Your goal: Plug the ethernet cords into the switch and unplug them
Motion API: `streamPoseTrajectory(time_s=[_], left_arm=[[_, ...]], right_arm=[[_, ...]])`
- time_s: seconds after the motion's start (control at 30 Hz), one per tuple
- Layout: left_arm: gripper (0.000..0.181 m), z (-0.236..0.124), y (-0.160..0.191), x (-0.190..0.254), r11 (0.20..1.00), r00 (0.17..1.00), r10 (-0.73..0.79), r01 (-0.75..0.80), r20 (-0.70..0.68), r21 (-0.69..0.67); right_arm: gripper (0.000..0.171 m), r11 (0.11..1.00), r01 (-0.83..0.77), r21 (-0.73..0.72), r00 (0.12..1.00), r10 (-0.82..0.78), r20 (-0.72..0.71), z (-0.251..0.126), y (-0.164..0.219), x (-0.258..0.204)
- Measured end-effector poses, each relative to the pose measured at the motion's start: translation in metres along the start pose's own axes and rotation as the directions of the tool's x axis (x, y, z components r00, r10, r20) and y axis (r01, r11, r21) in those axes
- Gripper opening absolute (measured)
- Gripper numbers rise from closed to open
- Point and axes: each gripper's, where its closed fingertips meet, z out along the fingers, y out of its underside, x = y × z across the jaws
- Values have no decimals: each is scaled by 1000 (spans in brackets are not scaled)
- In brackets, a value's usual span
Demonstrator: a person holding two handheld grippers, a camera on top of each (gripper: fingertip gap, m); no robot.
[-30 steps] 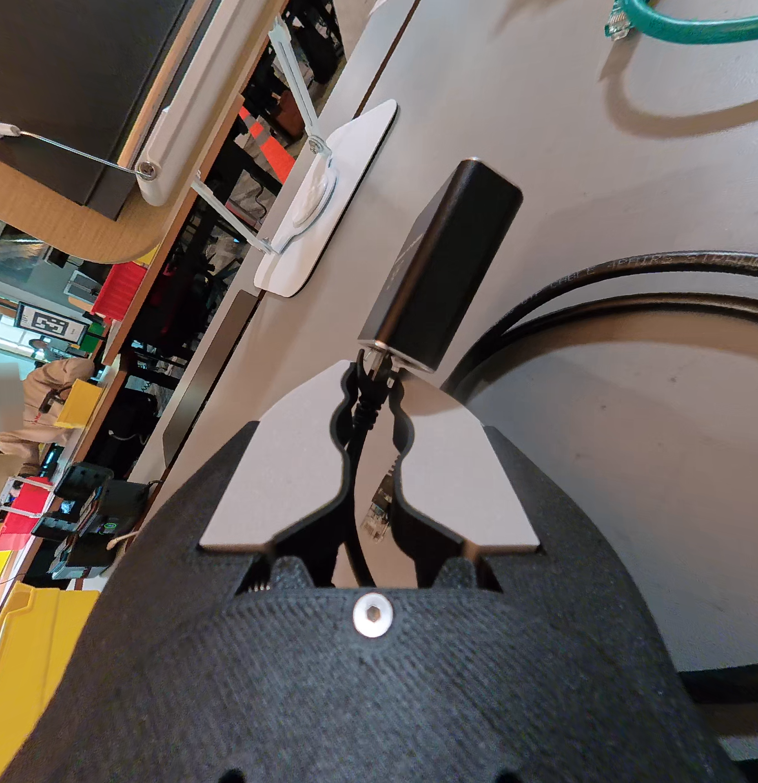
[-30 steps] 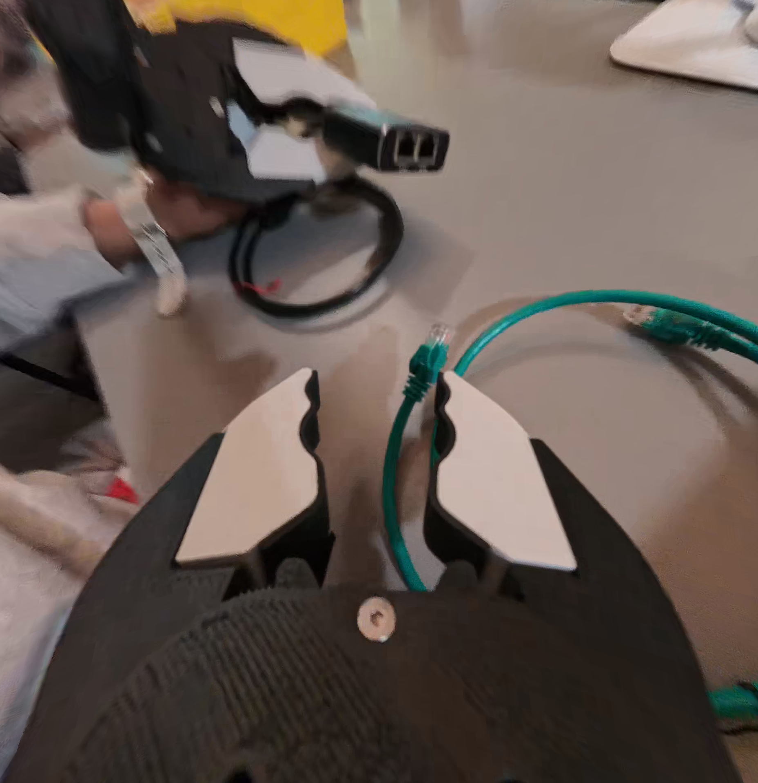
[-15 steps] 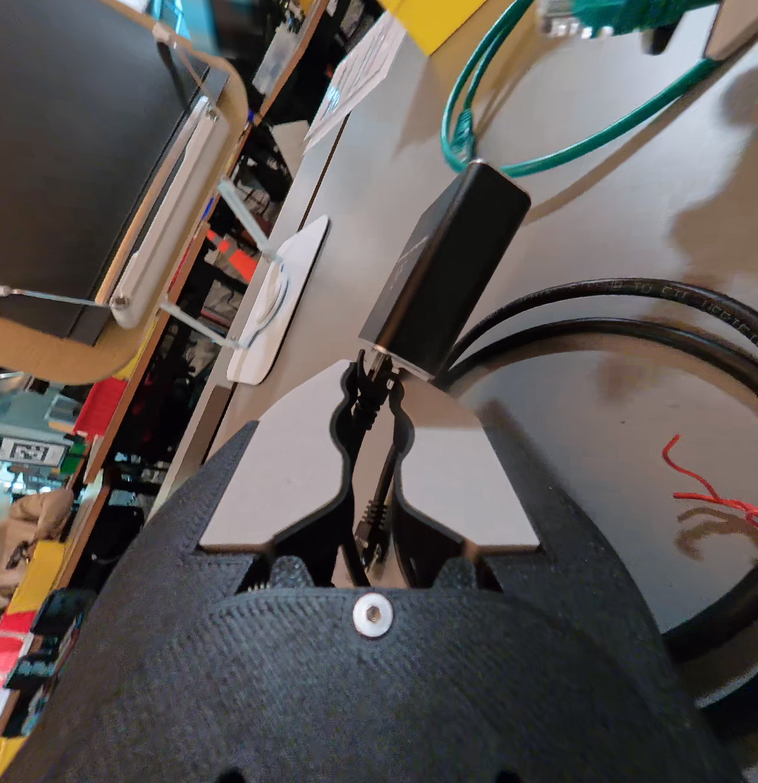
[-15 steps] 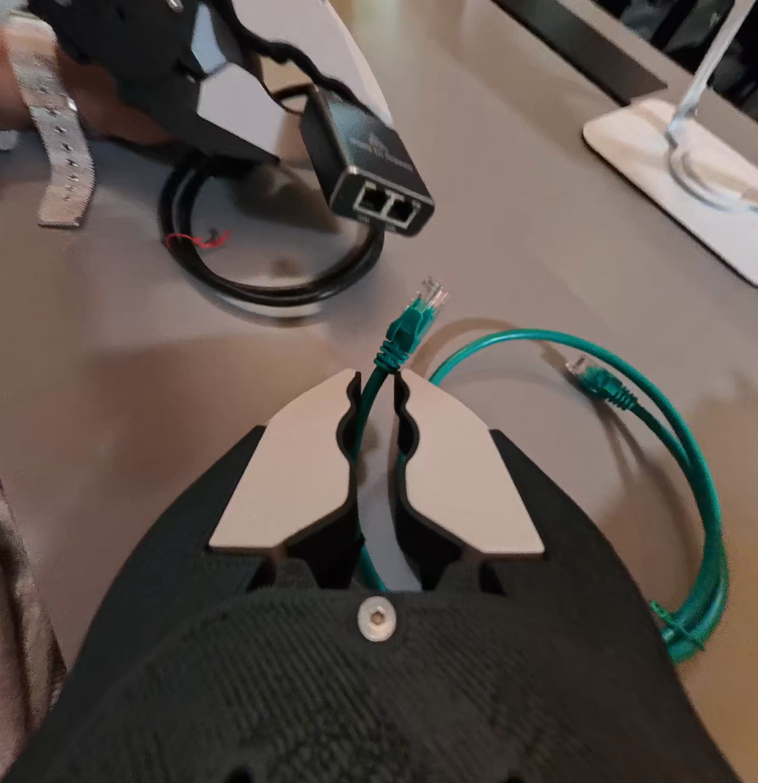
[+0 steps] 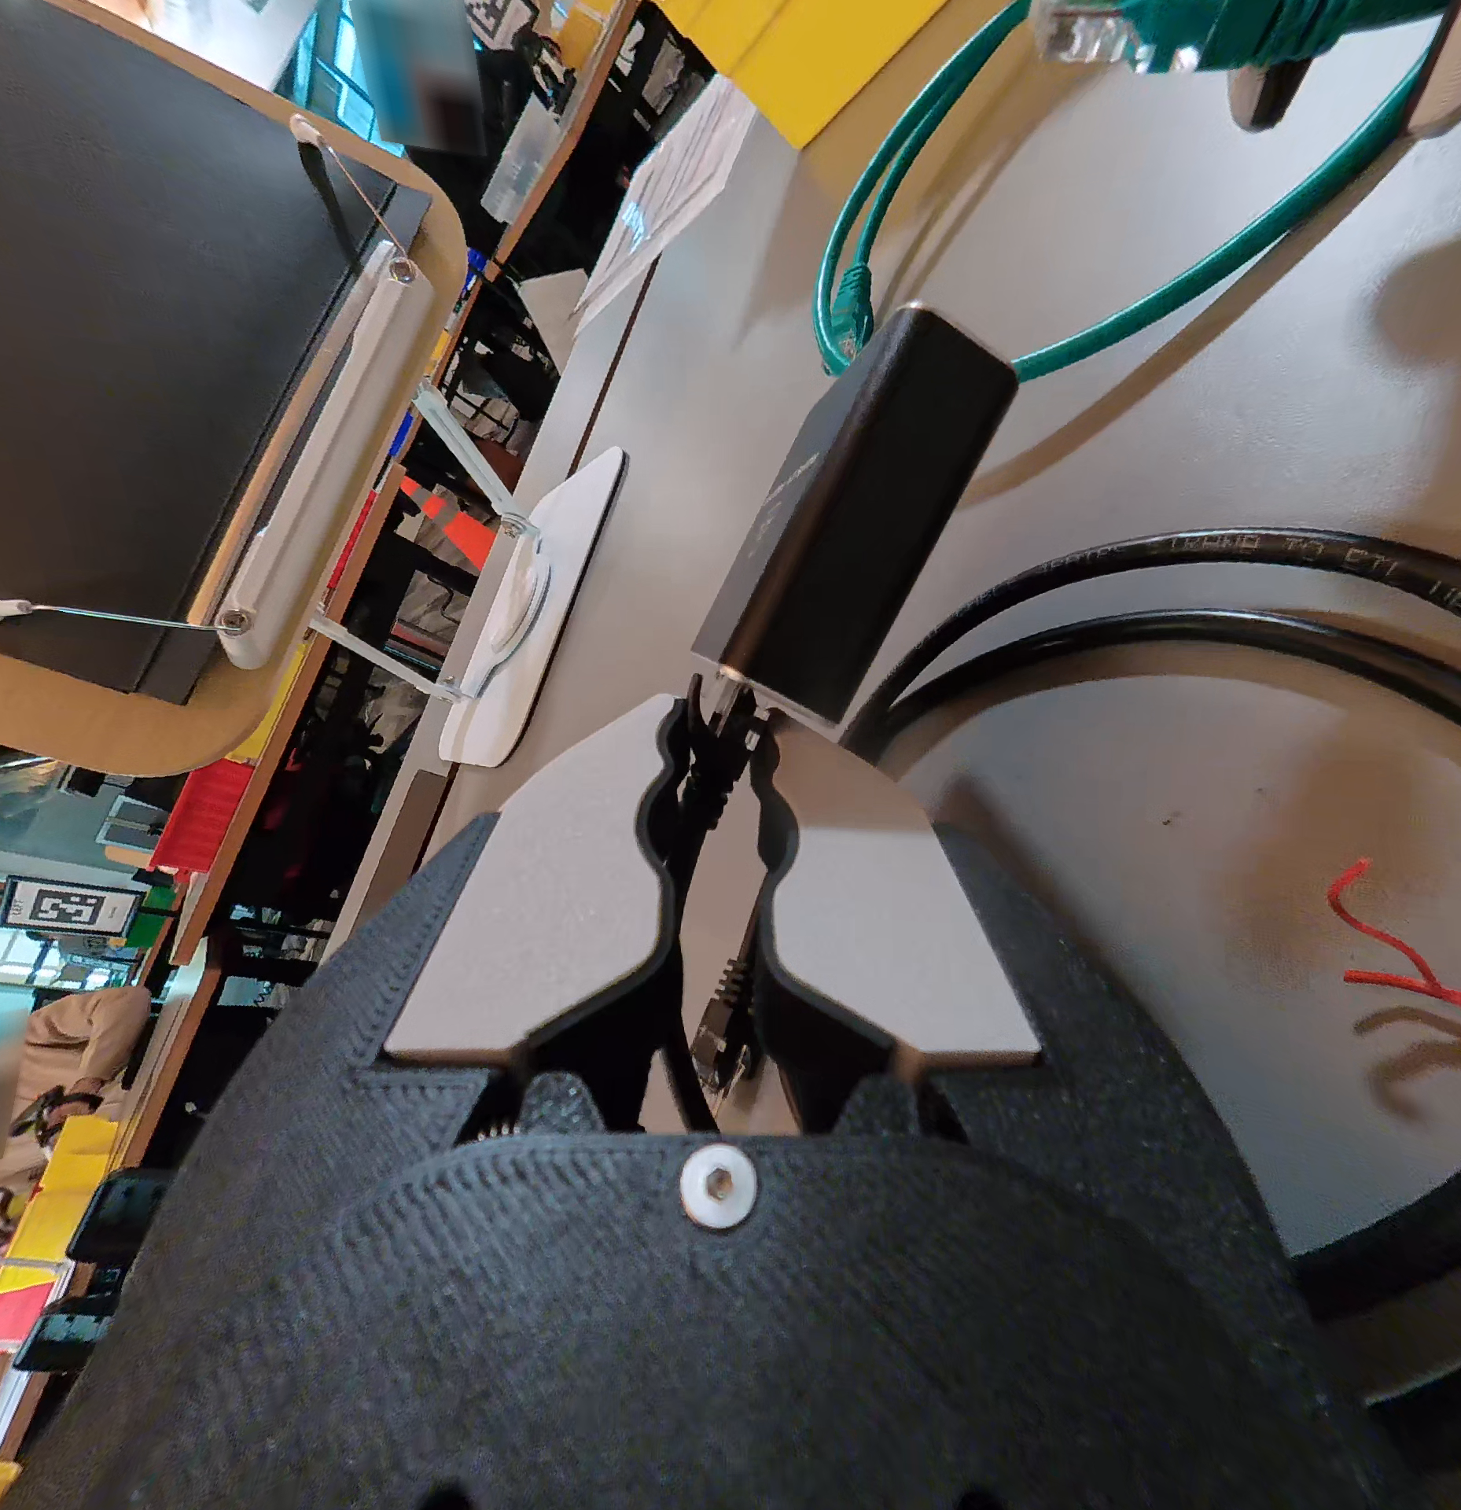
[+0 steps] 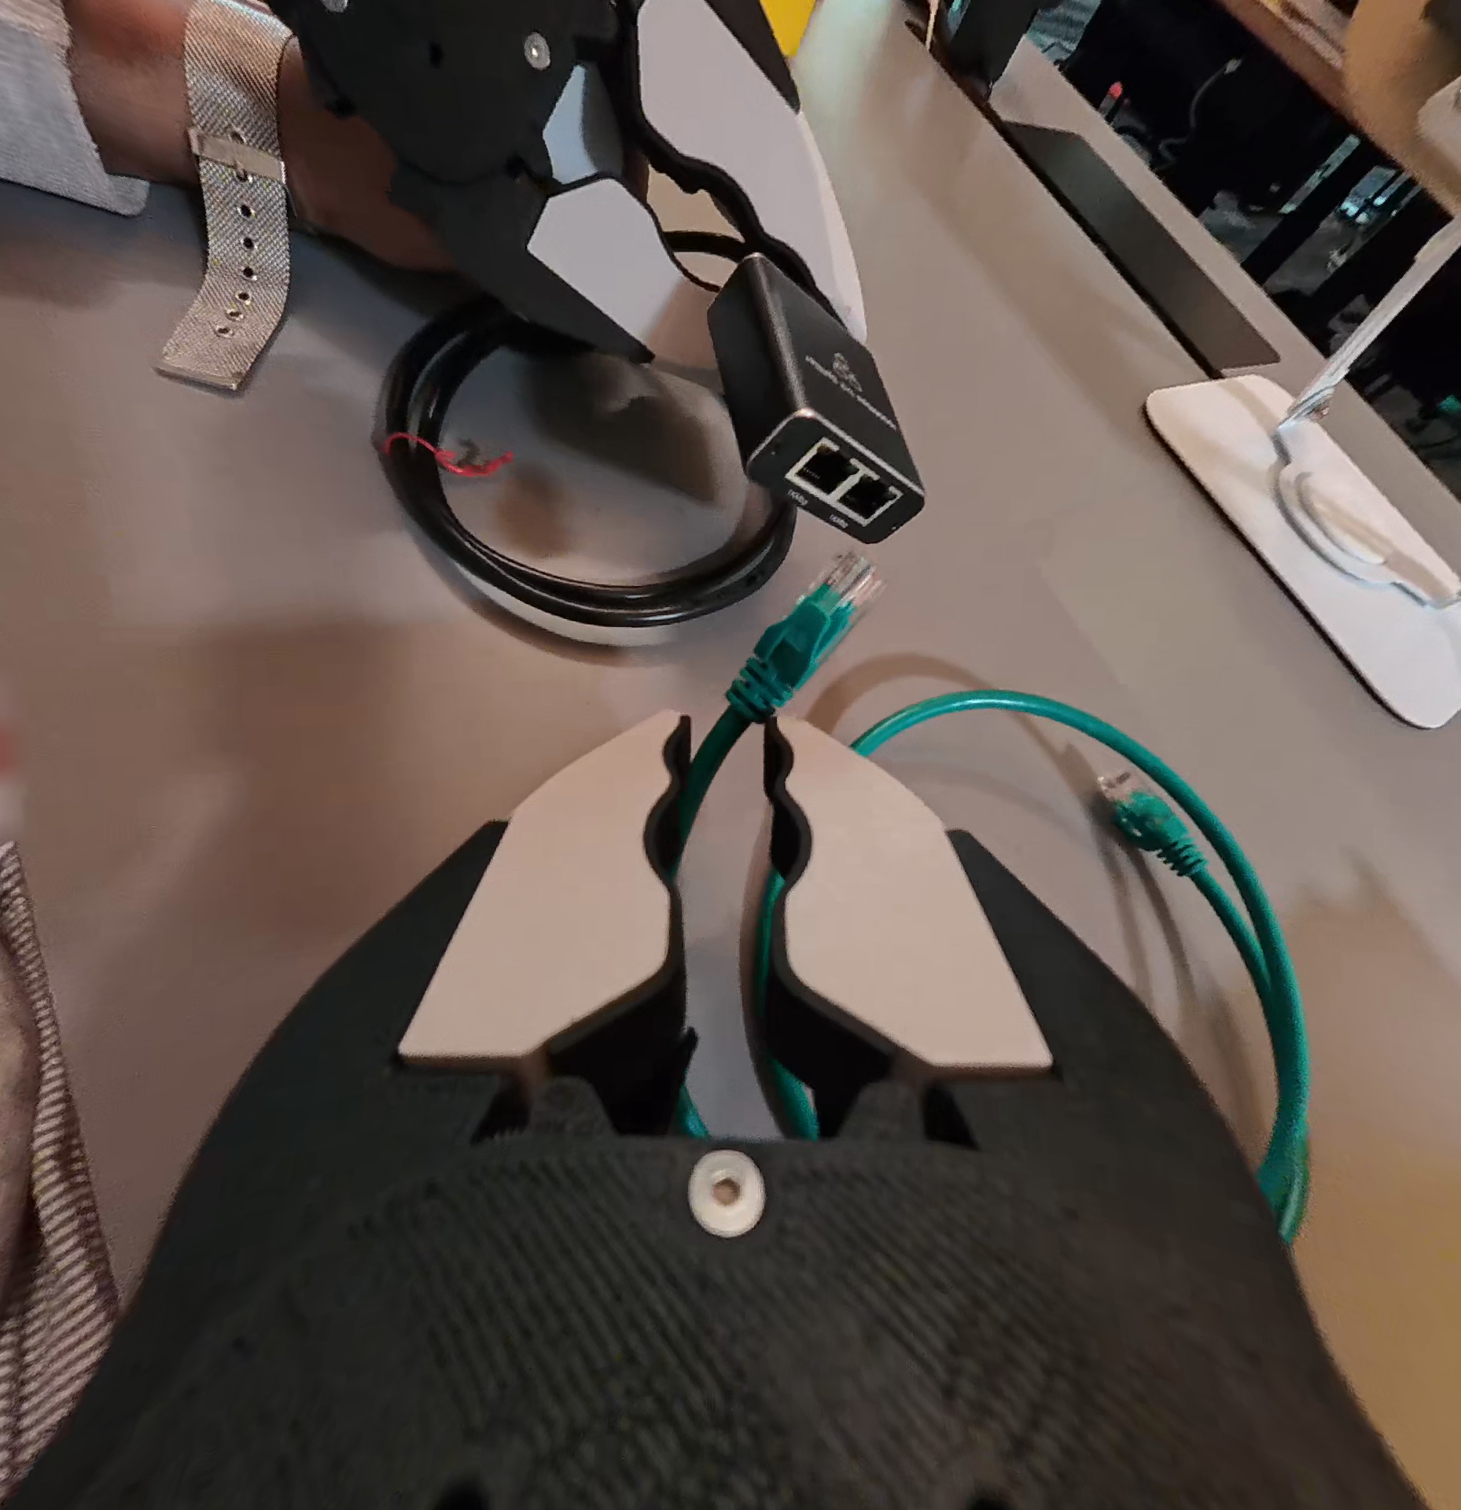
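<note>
Small black metal switch box (image 6: pixel 809 392) up off the grey table (image 6: pixel 1038 572), hanging from its black cord pinched in the left gripper (image 5: pixel 715 756) – right gripper (image 6: pixel 723 723) squeezing the green cord (image 6: pixel 801 637), clear plug just near the two holes. Could miss – plug looks tilted, box may swing

Grey desk (image 6: pixel 221 735) with white monitor stand (image 6: pixel 1315 572); cluttered shelves (image 5: pixel 221 817) behind.

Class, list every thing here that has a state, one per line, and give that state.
switch: lifted, both front ports empty
green cord: held, unplugged
black cord: plugged into switch's rear
left gripper: shut on black cord
right gripper: shut on green cord
</note>
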Motion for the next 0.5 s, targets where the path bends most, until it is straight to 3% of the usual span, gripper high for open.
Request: streamPoseTrajectory(time_s=[0.17,0.5], left_arm=[[14,-1,-2,1,1000,1000,6,-6,-1,12],[15,2,-26,18,994,997,42,-36,-61,99]], right_arm=[[17,1000,-10,13,1000,10,1,-1,-2,1],[13,993,-121,-17,959,121,258,-1,2,-27]])
